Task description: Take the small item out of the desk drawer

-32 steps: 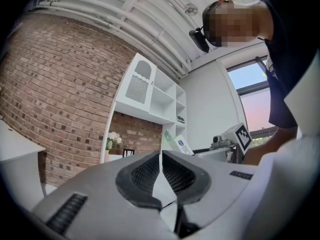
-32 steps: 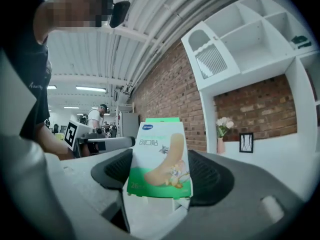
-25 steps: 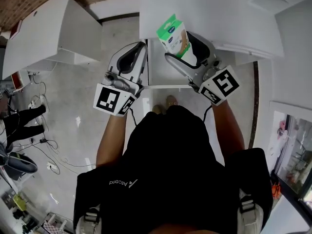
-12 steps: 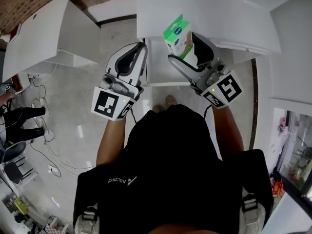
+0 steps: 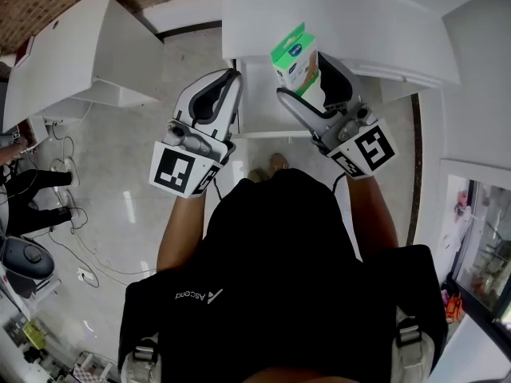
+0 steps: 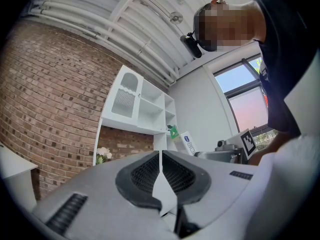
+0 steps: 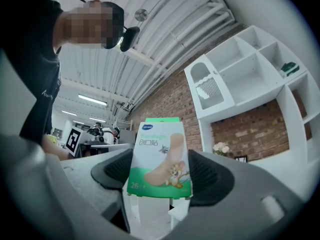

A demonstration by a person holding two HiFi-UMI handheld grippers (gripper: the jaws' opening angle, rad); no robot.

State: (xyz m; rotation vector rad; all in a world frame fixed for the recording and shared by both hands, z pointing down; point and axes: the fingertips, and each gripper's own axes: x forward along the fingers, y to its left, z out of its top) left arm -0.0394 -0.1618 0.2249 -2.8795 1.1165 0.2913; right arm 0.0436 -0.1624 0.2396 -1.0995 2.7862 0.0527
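Shifted slightly up-right since a second ago: my right tool [image 7: 160, 173] and its load. White tabletop [image 5: 359, 22], open drawer [image 5: 259, 112] below its front edge. Left tool [image 6: 160, 156] sits at the drawer's left side, jaws pressed together on nothing. Right tool clamps the green bandage box [image 7: 159, 154], held above the drawer.

This looked like an open-plan office or studio workroom. A brick wall [image 6: 50, 84] backed a white shelf unit [image 7: 240, 79]. Bare pipes [image 6: 100, 14] and strip lights [image 7: 92, 100] ran across an exposed ceiling. Plain white surfaces [image 5: 64, 54] stood on a glossy pale floor [image 5: 136, 166] with loose cables [image 5: 88, 254] trailing over it. A large window [image 6: 240, 89] filled 1 wall.
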